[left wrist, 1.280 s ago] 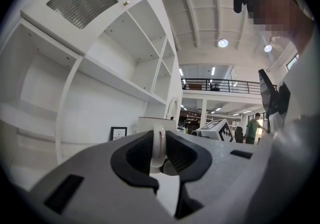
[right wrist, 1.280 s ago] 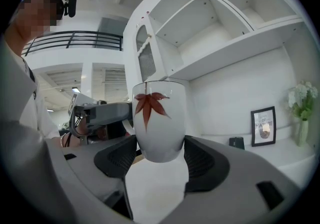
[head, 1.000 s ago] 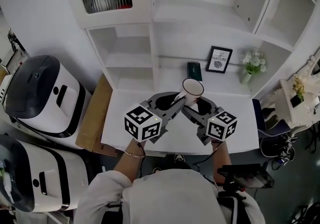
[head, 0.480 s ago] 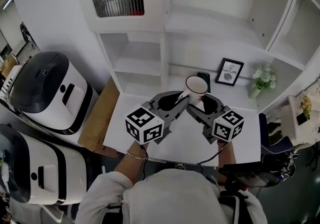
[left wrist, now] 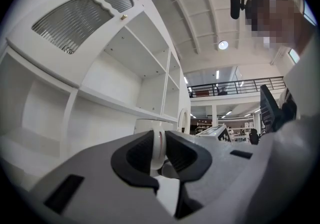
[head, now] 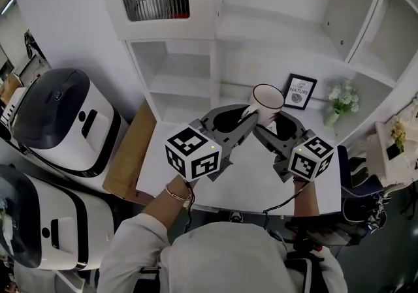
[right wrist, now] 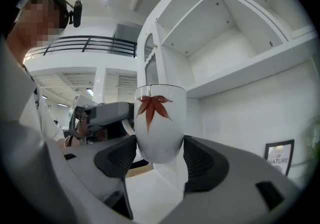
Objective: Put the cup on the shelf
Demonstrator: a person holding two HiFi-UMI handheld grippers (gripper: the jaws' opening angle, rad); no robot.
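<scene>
A white cup (head: 266, 99) with a red leaf print (right wrist: 152, 107) hangs upright in the air above the white table (head: 251, 177), in front of the white shelf unit (head: 215, 32). My right gripper (head: 269, 122) is shut on the cup's lower body (right wrist: 159, 140), one jaw on each side. My left gripper (head: 249, 117) comes in from the left and is shut on the cup's thin white handle (left wrist: 157, 149). In the left gripper view the cup's body (left wrist: 147, 125) shows just beyond the jaws. The two grippers meet in a V under the cup.
A framed print (head: 300, 91) and a small vase of white flowers (head: 341, 101) stand on the shelf's low ledge at the right. Two white-and-black machines (head: 62, 119) and a cardboard sheet (head: 130, 154) lie left of the table. Open shelf compartments (head: 173, 63) are behind.
Both grippers have risen with the cup and shifted a little right, closer to the shelf. Their grip on the cup is unchanged.
</scene>
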